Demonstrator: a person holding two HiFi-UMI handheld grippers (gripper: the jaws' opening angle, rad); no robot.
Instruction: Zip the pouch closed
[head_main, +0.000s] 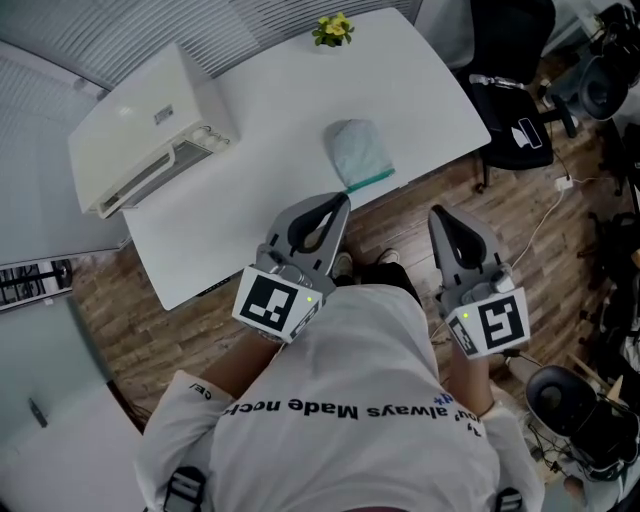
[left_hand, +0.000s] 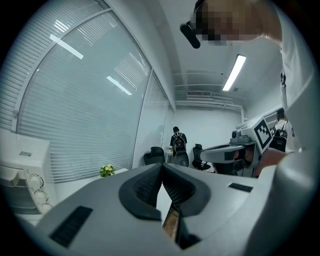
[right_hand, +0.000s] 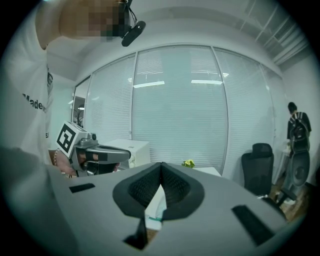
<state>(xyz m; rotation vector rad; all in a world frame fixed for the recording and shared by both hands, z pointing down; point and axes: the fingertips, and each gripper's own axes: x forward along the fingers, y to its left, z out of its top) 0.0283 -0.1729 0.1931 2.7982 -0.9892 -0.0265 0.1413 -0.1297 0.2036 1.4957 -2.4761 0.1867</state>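
Well, I hold both grippers up in front of my white shirt, over the wooden floor (head_main: 200, 290). My left gripper (head_main: 341, 204) is clenched. In the left gripper view its two black pads (left_hand: 146, 187) press tip to tip and there is nothing between them. My right gripper (head_main: 438, 214) is clenched too. Its pads (right_hand: 175, 189) meet at the tips and hold nothing.

The pouch (head_main: 358, 150) lies flat on the white table (head_main: 270, 150). It is close to the near edge, towards the near right corner. It is pale blue-green. A dark green strip (head_main: 370, 181) runs along the end that points to me. I cannot tell if it is zipped or not. No gripper touches it. In the head view, the tip of my left gripper shows just by the table's near edge, close to that green strip. My right gripper is off the table, to the right of the pouch.

A white box-shaped machine (head_main: 150, 125) stands at the far left corner of the table. A small yellow-green plant (head_main: 333, 29) sits at the far edge. A black chair (head_main: 510, 110) stands past the right edge.
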